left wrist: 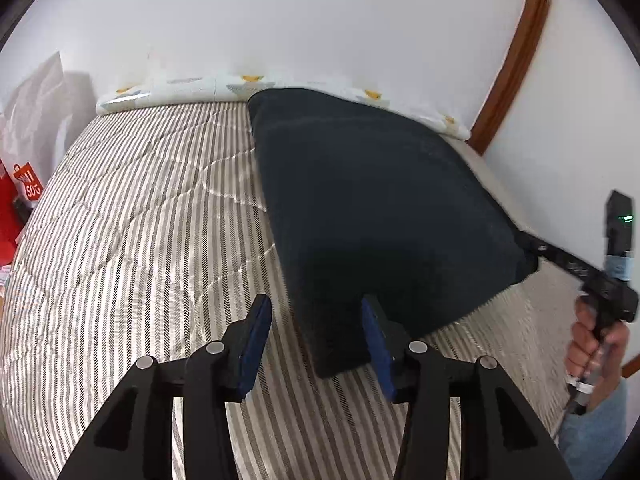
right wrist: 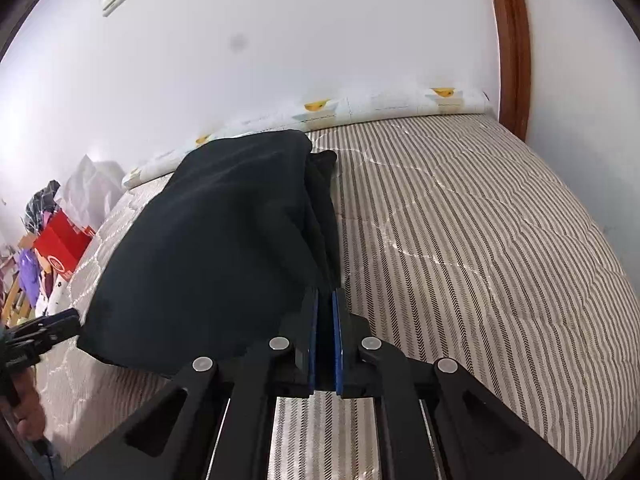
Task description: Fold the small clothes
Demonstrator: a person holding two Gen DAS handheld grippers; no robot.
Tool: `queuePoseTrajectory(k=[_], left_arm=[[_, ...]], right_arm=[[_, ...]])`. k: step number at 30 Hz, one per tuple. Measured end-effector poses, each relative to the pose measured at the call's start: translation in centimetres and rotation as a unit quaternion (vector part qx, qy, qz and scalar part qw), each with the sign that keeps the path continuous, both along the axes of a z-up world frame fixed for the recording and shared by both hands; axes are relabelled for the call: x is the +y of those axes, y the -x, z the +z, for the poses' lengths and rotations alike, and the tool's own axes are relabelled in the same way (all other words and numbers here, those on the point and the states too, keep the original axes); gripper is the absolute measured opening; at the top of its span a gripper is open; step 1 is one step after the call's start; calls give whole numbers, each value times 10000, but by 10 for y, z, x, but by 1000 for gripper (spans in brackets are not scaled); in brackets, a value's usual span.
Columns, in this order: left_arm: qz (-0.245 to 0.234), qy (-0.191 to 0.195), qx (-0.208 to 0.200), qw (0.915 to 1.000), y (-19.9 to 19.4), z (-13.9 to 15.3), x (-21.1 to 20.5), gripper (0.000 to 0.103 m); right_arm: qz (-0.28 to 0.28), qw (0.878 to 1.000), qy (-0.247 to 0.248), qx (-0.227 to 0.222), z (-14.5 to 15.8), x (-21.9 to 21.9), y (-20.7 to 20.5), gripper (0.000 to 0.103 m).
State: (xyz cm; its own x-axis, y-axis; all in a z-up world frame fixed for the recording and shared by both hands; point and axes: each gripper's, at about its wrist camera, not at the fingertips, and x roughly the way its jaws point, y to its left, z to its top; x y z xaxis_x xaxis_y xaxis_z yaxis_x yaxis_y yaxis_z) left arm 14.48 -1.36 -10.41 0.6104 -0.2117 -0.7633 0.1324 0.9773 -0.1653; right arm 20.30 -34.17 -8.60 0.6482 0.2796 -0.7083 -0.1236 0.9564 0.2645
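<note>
A dark navy garment [left wrist: 380,208] lies on the striped bed, its near right corner lifted. My left gripper [left wrist: 316,308] is open, its blue pads either side of the garment's near left corner without closing on it. My right gripper [right wrist: 325,300] is shut on the garment's near right corner [right wrist: 320,276] and holds that edge up off the bed; the cloth [right wrist: 224,248] drapes away to the left. In the left wrist view the right gripper [left wrist: 532,246] shows at the far right, pinching the cloth. The left gripper's tip [right wrist: 60,322] shows at the left edge of the right wrist view.
The bed has a grey and cream striped quilt [left wrist: 140,220]. A white patterned pillow [right wrist: 380,106] runs along the white wall. A wooden door frame [right wrist: 512,40] stands at the right. Red bags and clutter [right wrist: 60,244] sit beside the bed on the left.
</note>
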Motion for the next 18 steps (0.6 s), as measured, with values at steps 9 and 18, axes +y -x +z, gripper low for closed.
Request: queuePoseTrajectory(k=[9,18], left_arm=[[78,-53,170,9998,-4,-10,0,46],[340,-282,84,9990,13,10,0,46]], right_arm=[[-86,9997,222,65,4,10,-11,10],[-341,9962,753,280,6,16,5,10]])
